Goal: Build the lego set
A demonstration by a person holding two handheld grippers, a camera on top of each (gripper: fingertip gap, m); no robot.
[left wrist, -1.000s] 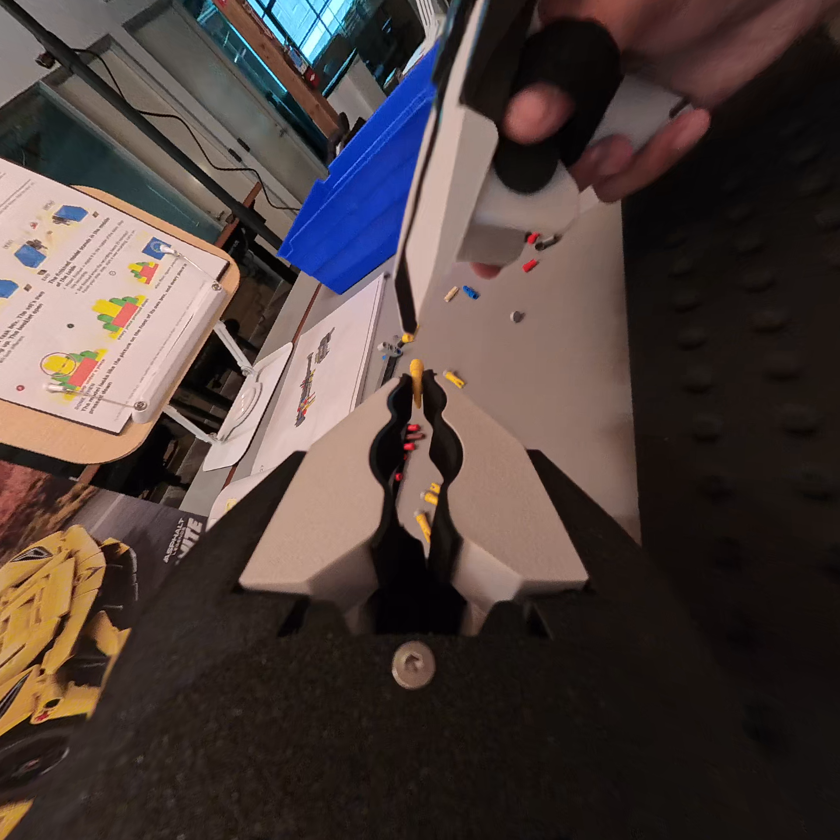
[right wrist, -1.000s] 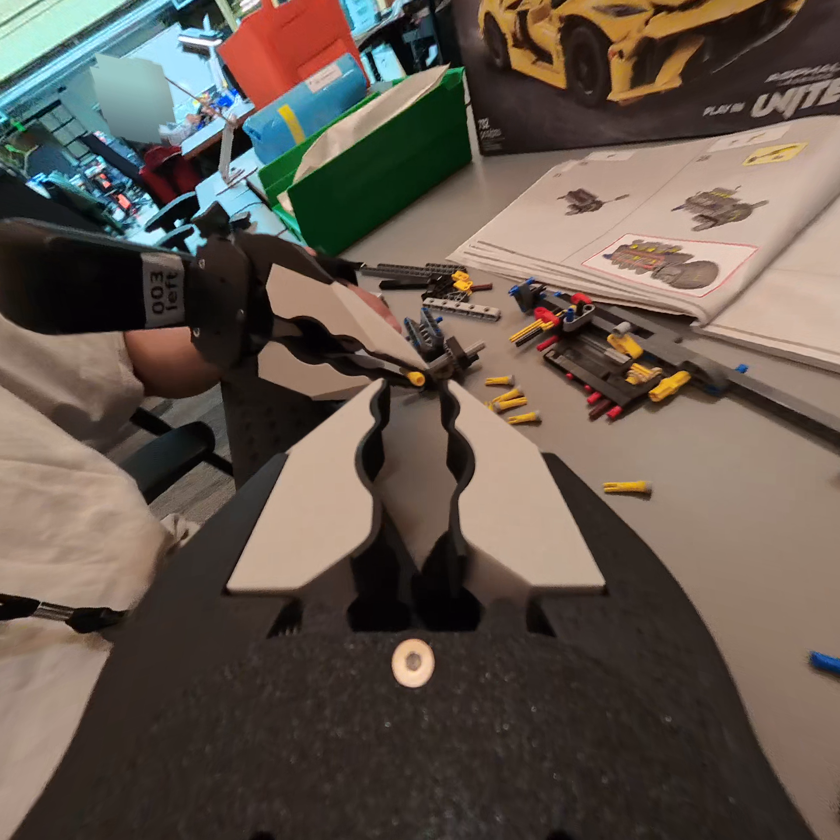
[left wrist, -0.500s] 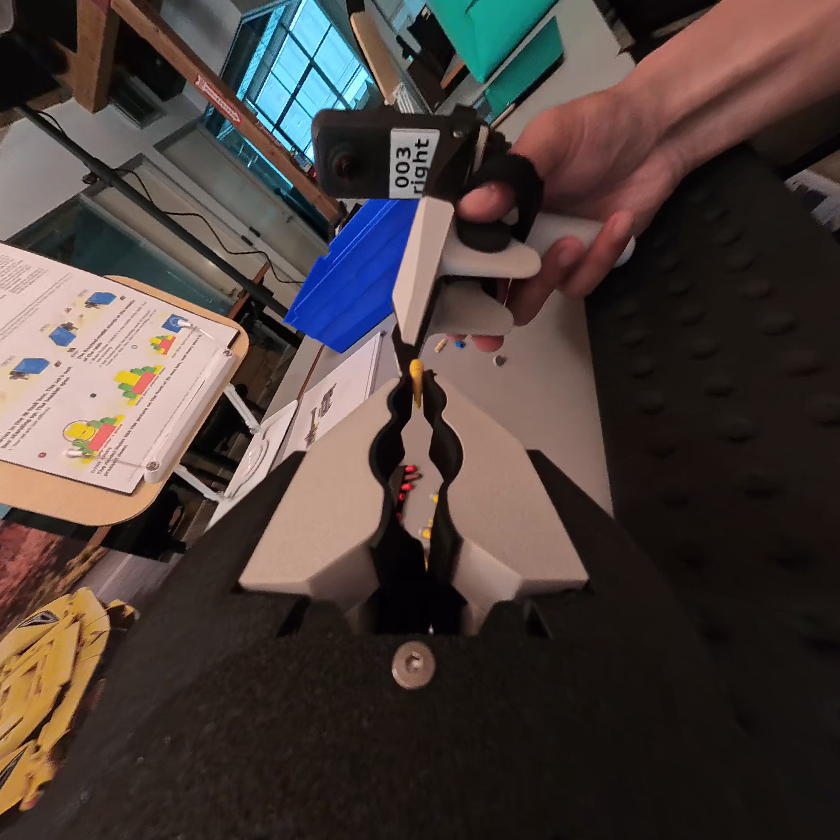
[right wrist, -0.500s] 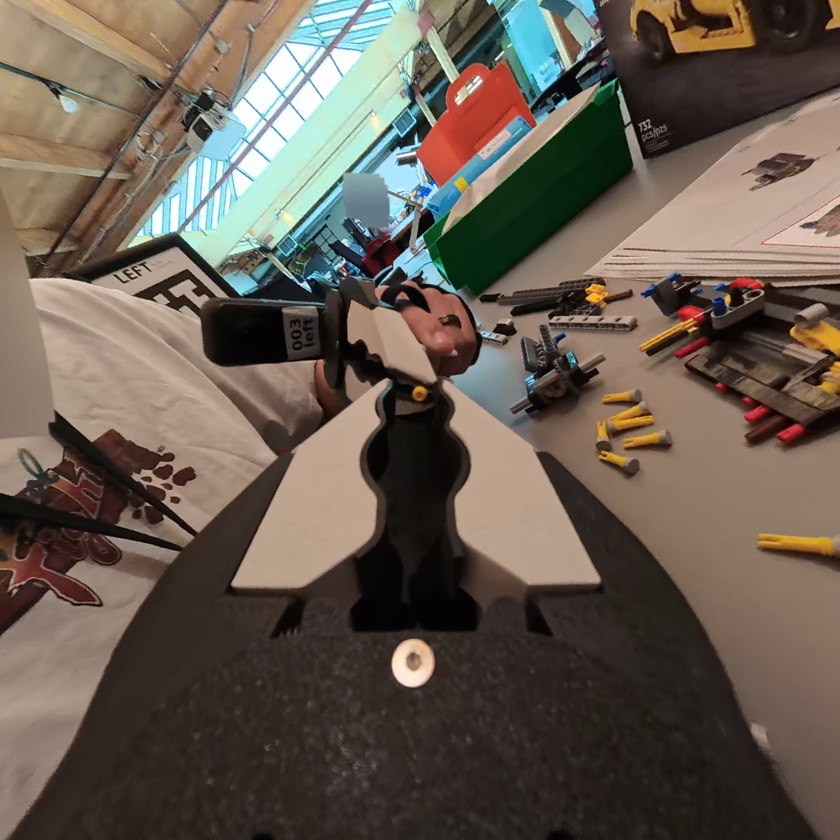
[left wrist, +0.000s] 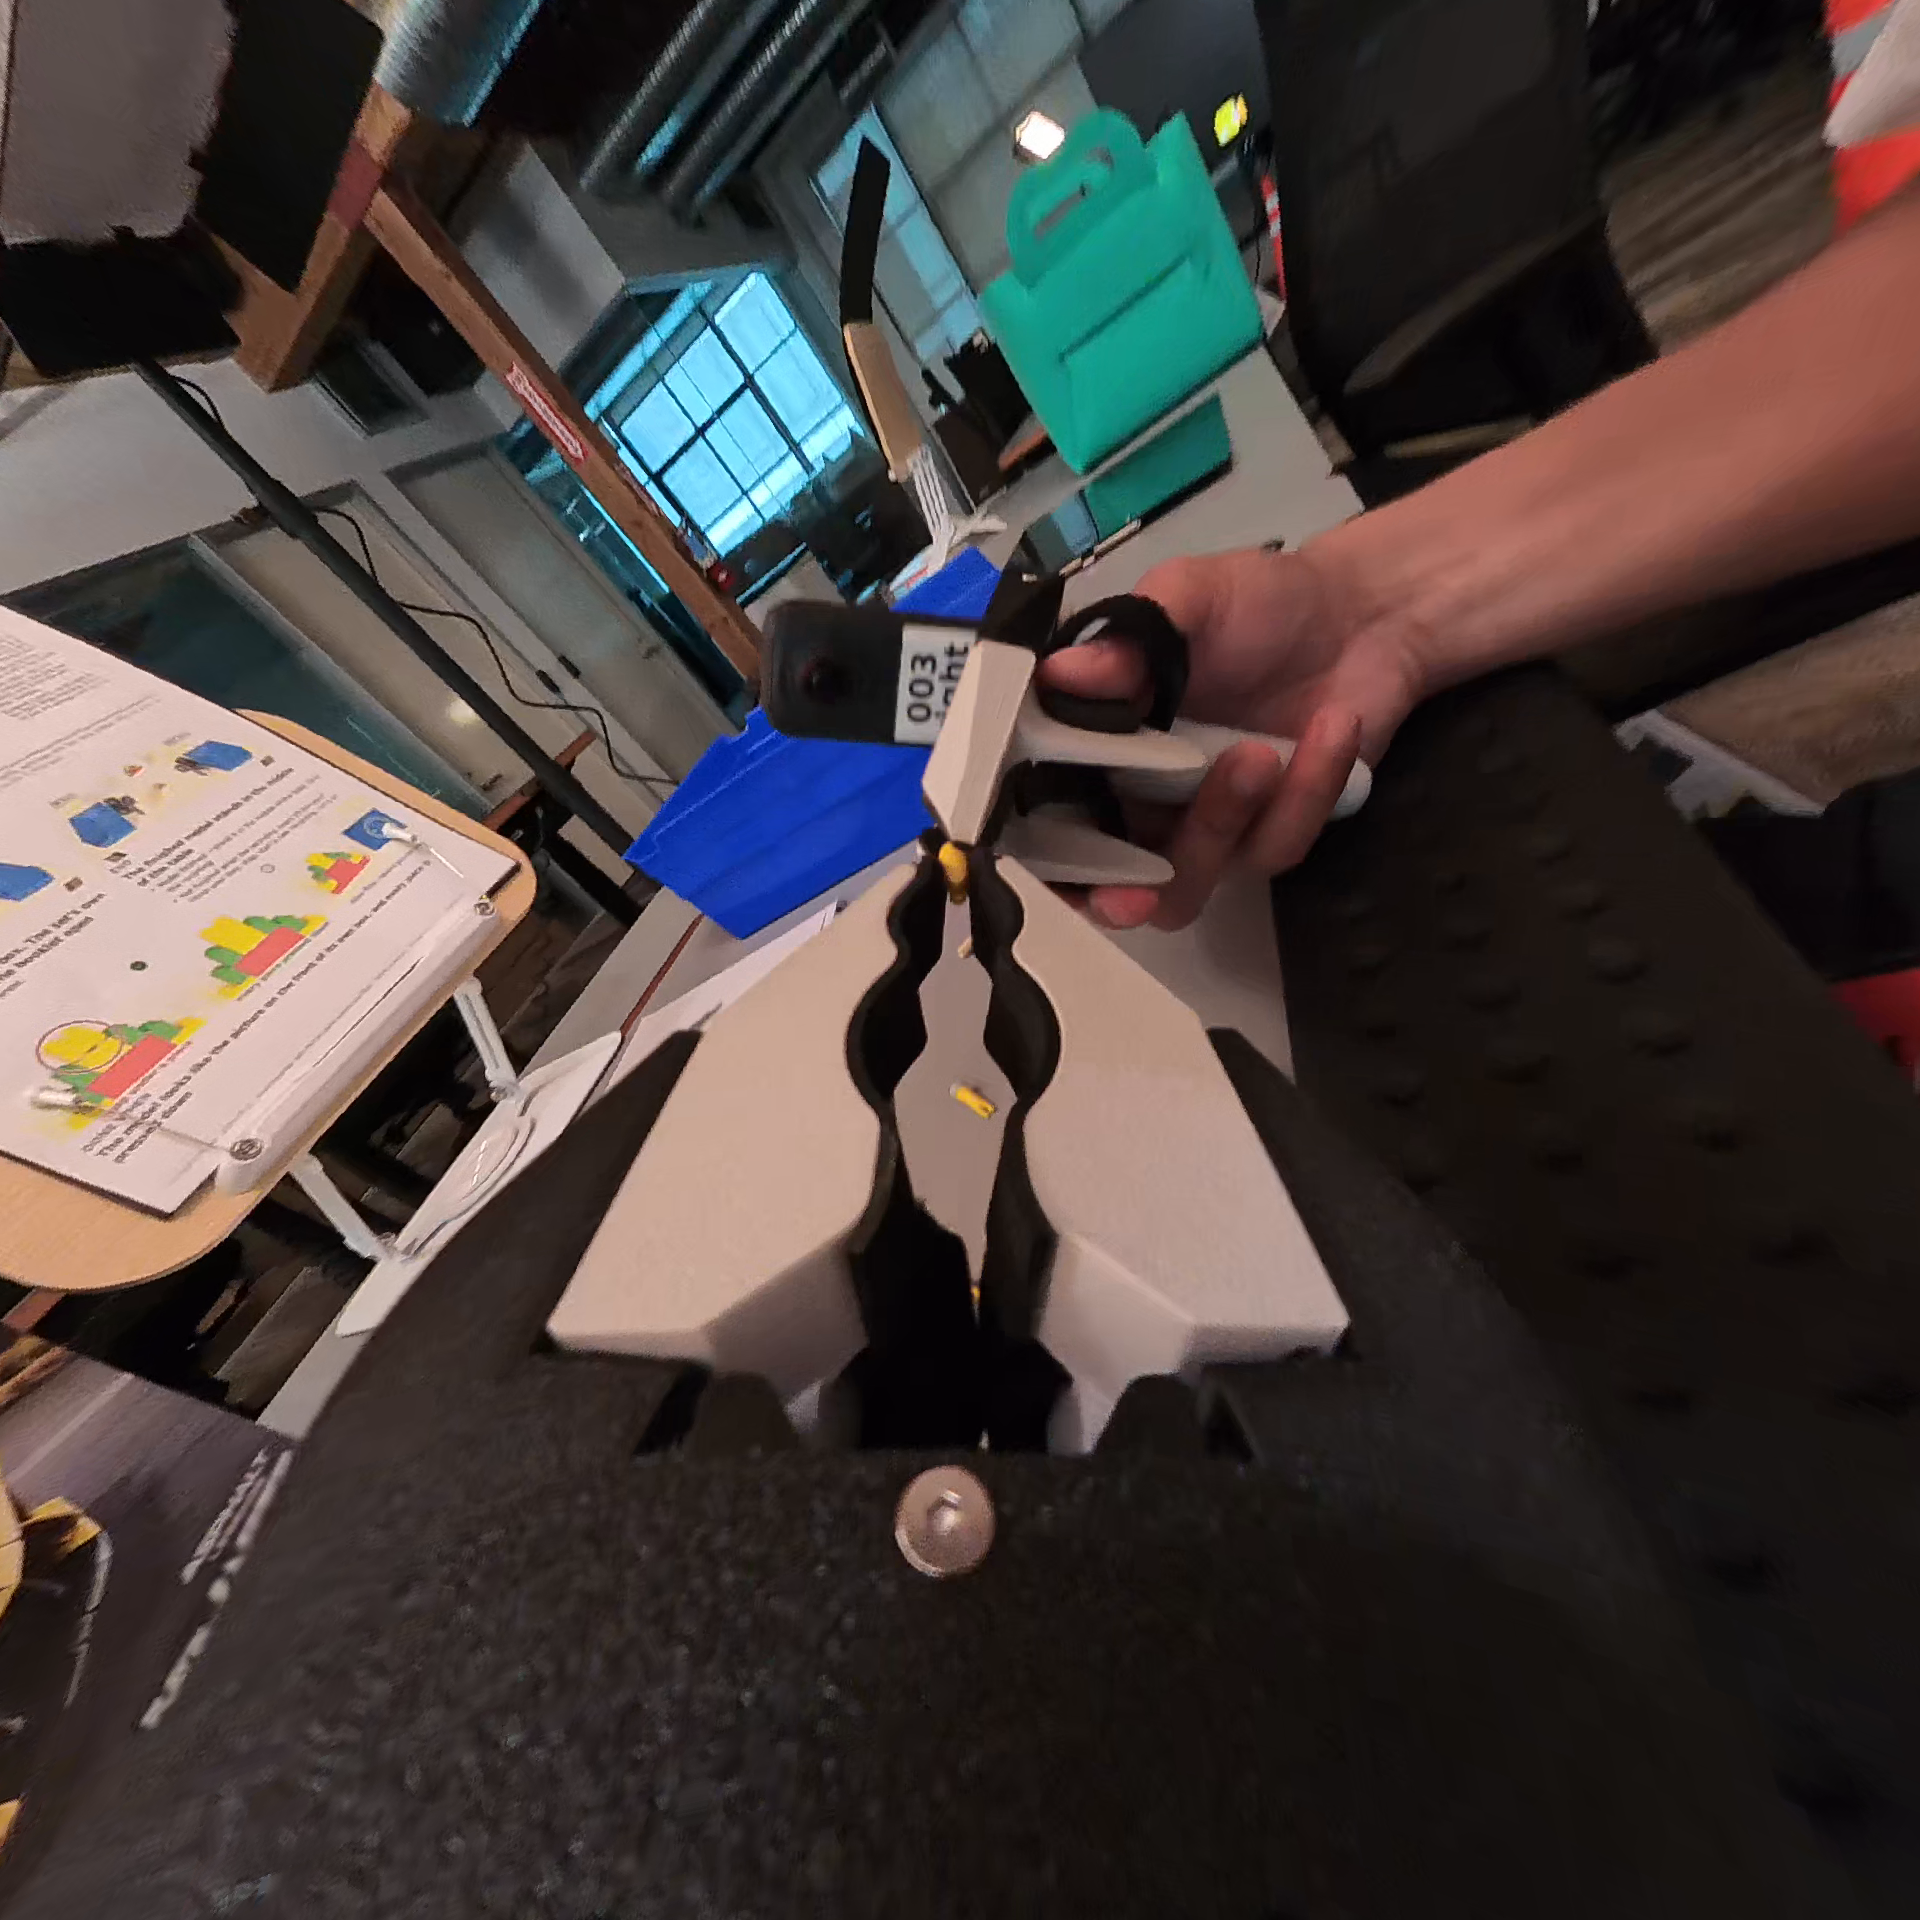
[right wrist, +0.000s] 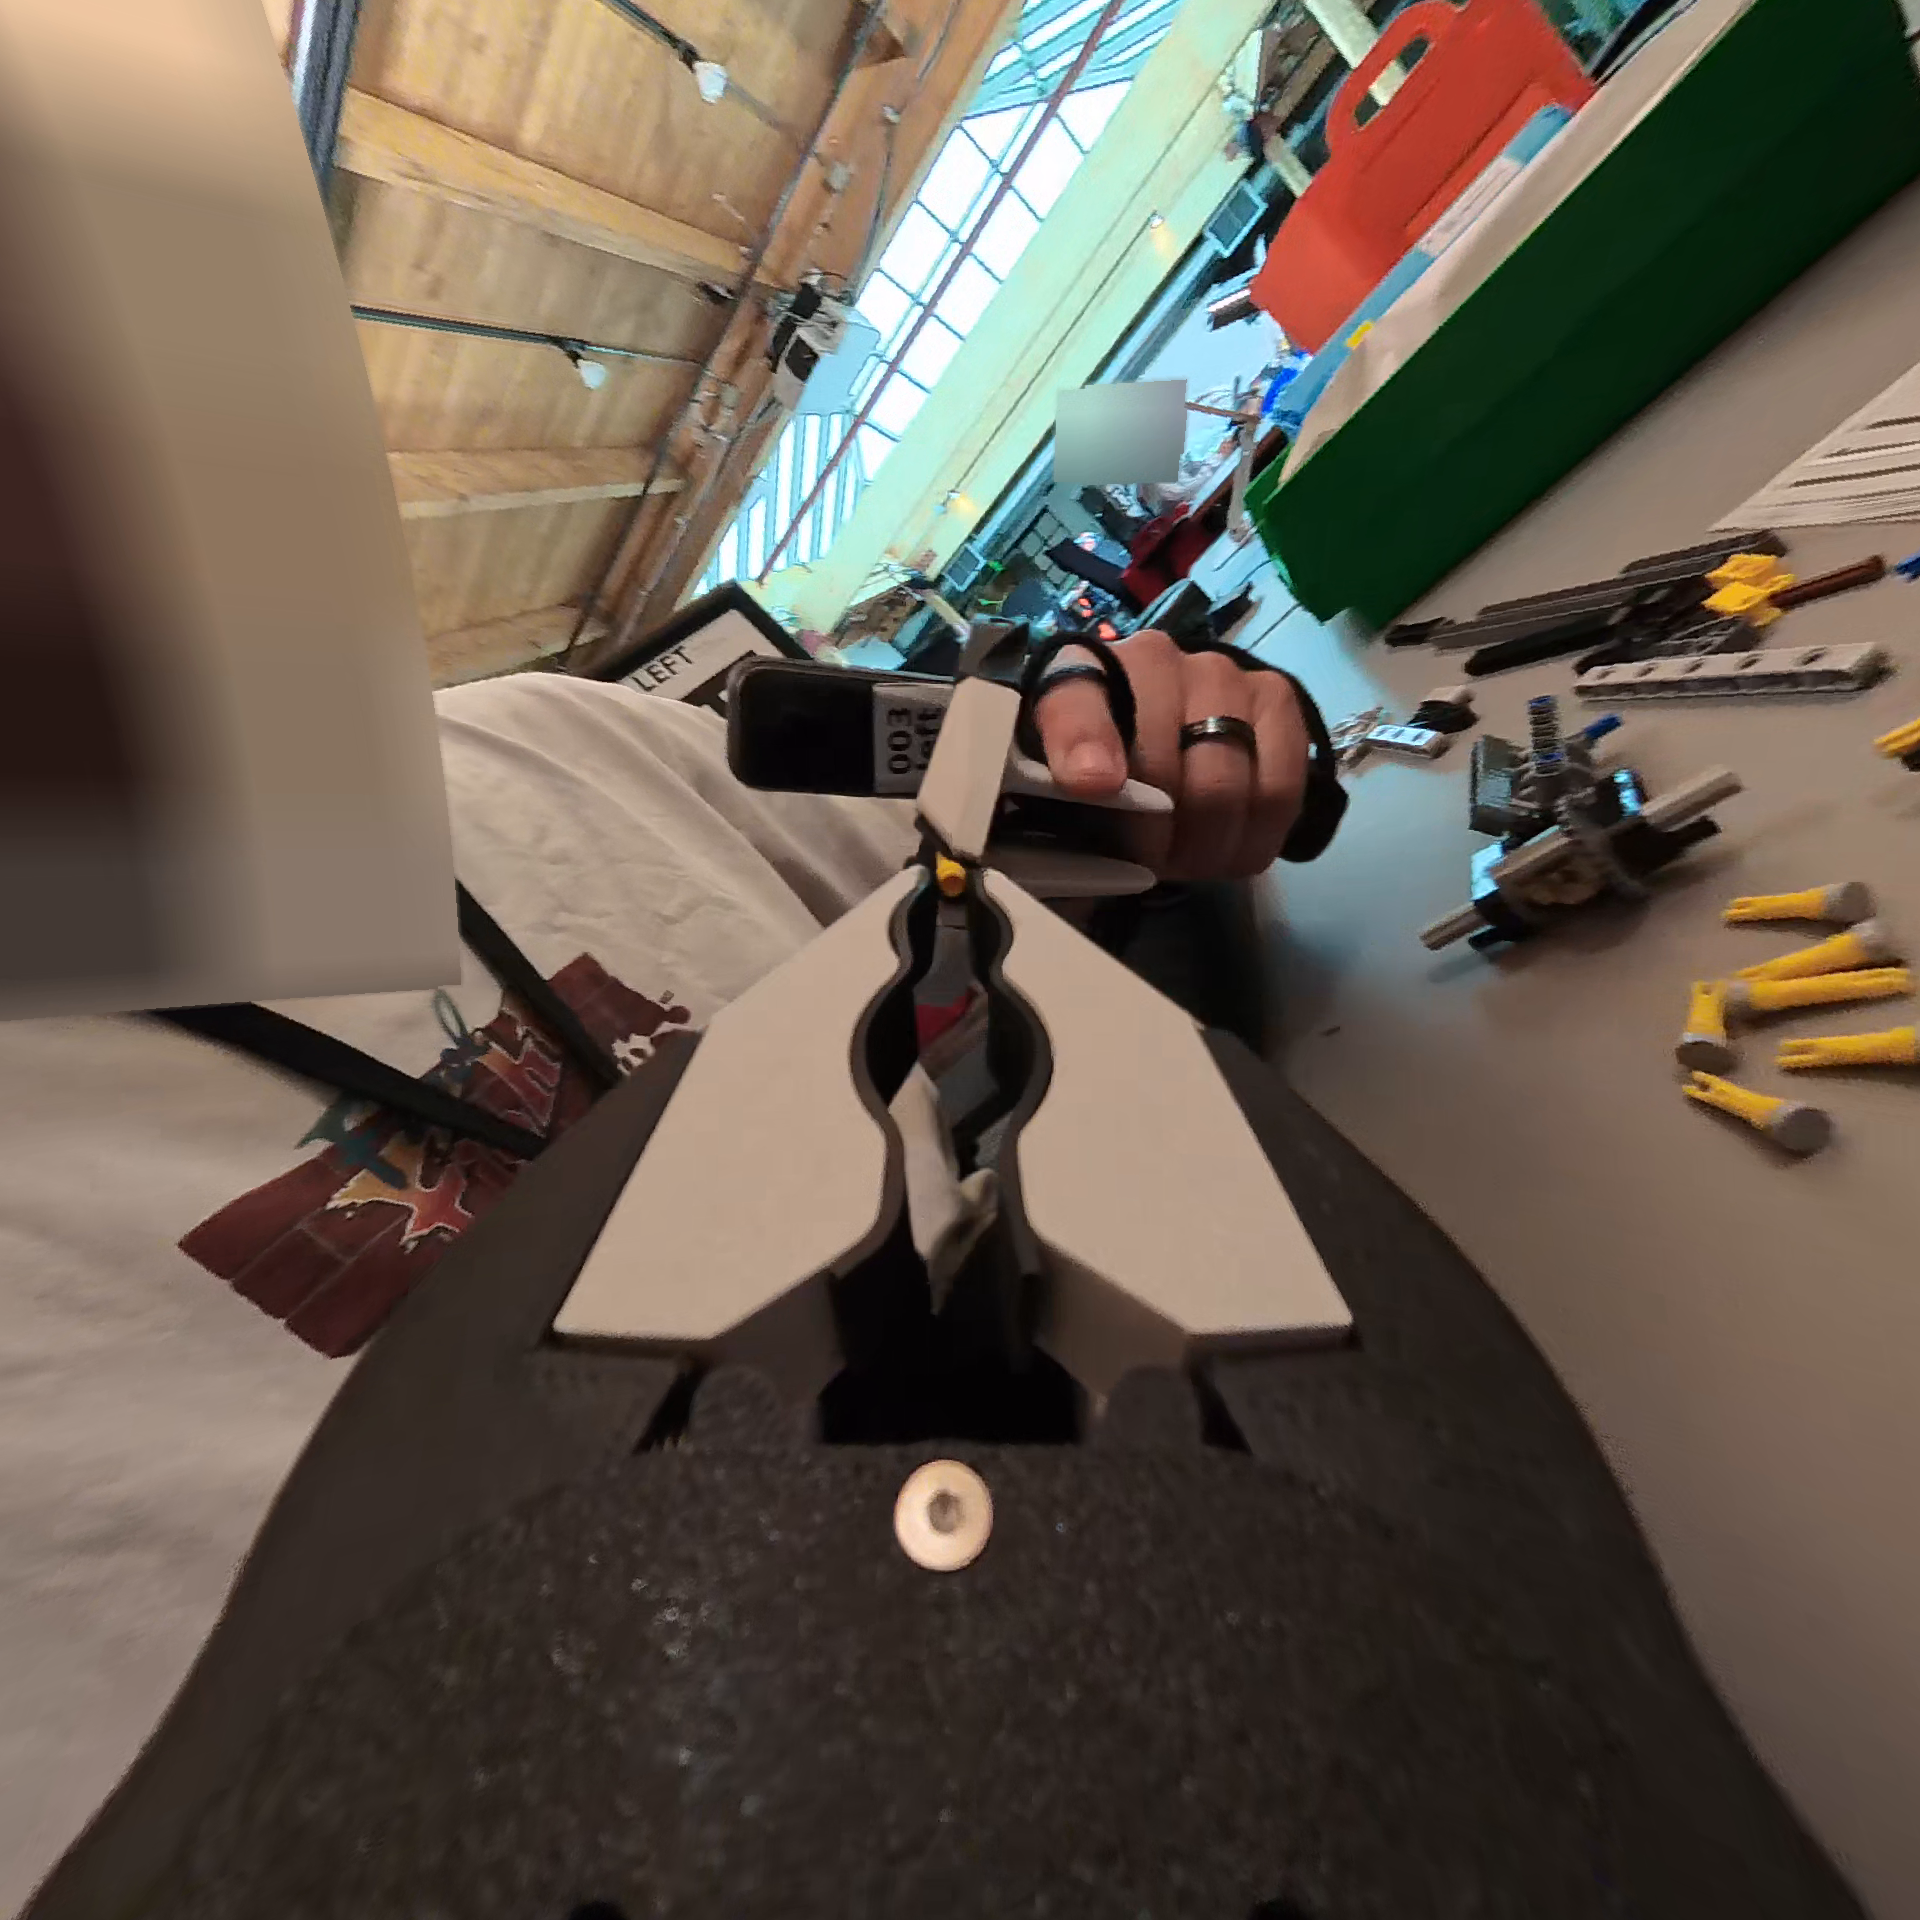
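Here, a small yellow pin (left wrist: pixel 951 869) was pinched at the very tips of the left hand-held gripper (left wrist: pixel 953 875), its jaws pressed together on it and raised above the counter (left wrist: pixel 1242 940). The right hand-held gripper (right wrist: pixel 948 878) was brought tip to tip against it, nose to nose, so that the same pin (right wrist: pixel 947 871) was seen right at its own tips. Its jaws were drawn nearly together there, but whether the pin was actually gripped by them could not be told.

In the left wrist view, the right hand-held gripper (left wrist: pixel 961 831) was seen held in a hand (left wrist: pixel 1262 717), a finger passed through a black loop. In the right wrist view, the left hand-held gripper (right wrist: pixel 951 847) was seen likewise, held in a hand (right wrist: pixel 1195 764) with a dark ring on one finger.

On the counter (right wrist: pixel 1558 1247), well apart from the grippers, a small grey and black assembly (right wrist: pixel 1569 842) was seen lying, with a scatter of yellow pins (right wrist: pixel 1803 997) just beside it. Long black and grey beams (right wrist: pixel 1662 623) were laid farther back, near a green bin (right wrist: pixel 1558 384). One more yellow pin (left wrist: pixel 974 1099) was glimpsed on the counter through the left jaws. A blue bin (left wrist: pixel 790 821) was seen beyond, and an instruction sheet (left wrist: pixel 187 935) on a stand off to the side.
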